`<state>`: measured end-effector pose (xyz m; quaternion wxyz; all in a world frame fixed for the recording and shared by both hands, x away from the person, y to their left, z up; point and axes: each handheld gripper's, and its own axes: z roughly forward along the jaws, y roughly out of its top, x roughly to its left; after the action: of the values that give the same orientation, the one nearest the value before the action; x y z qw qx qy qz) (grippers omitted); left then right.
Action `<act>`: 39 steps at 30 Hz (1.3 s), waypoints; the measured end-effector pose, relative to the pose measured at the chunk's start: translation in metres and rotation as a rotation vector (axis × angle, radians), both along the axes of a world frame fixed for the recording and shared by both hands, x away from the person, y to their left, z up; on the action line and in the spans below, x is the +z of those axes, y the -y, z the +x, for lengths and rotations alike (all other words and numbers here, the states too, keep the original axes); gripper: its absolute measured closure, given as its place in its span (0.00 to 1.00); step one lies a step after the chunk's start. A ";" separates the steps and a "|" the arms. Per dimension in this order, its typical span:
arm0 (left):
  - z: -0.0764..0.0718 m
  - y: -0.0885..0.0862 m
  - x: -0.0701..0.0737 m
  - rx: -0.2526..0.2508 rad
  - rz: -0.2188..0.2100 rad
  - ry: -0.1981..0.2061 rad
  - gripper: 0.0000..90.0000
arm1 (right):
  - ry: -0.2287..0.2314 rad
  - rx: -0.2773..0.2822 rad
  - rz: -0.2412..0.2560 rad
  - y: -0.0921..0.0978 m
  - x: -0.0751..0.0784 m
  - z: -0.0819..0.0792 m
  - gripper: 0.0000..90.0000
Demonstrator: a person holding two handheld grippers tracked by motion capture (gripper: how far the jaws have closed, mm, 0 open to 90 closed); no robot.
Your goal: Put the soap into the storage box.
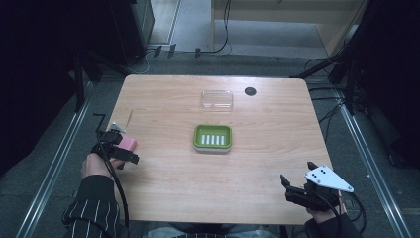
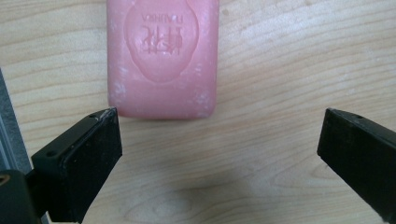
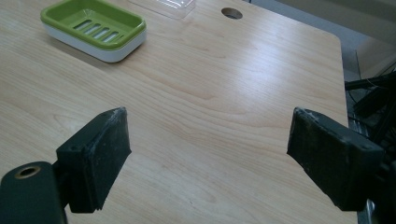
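A pink bar of soap (image 2: pixel 162 58) lies flat on the wooden table (image 1: pixel 163 183) near its left edge, stamped side up. My left gripper (image 2: pixel 219 149) hangs just short of it, jaws spread wide with nothing between them; the soap's near end lies just beyond the left jaw tip. In the high view the soap (image 1: pixel 128 144) peeks out beside the left gripper (image 1: pixel 120 147). A green soap dish (image 1: pixel 212 137) with a slotted floor sits mid-table. My right gripper (image 3: pixel 210 154) is open over bare wood at the table's front right corner (image 1: pixel 297 191).
A clear plastic lid (image 1: pixel 217 99) lies behind the green dish (image 3: pixel 95 29), and a round cable hole (image 1: pixel 250 91) sits to its right. Dark stands and cables surround the table on the floor.
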<state>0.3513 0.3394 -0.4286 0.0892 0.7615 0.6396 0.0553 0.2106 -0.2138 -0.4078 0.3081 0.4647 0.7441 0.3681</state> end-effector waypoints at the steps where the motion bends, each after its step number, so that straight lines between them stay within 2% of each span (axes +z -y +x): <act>1: 0.001 0.000 0.000 -0.001 -0.001 0.003 0.01 | 0.000 0.000 0.000 0.000 0.000 0.000 0.15; 15: 0.018 -0.001 0.000 0.010 -0.001 0.002 0.01 | -0.001 -0.003 0.000 -0.001 0.000 0.000 0.15; 30: 0.034 -0.008 -0.007 0.026 0.003 -0.051 0.01 | -0.002 -0.003 -0.001 -0.001 0.000 0.000 0.15; 39: 0.041 -0.009 -0.011 0.031 0.000 -0.063 0.01 | -0.002 -0.002 -0.002 -0.001 0.000 0.001 0.15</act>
<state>0.3926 0.3481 -0.4396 0.0684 0.7530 0.6537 0.0326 0.2112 -0.2130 -0.4079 0.3080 0.4657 0.7442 0.3666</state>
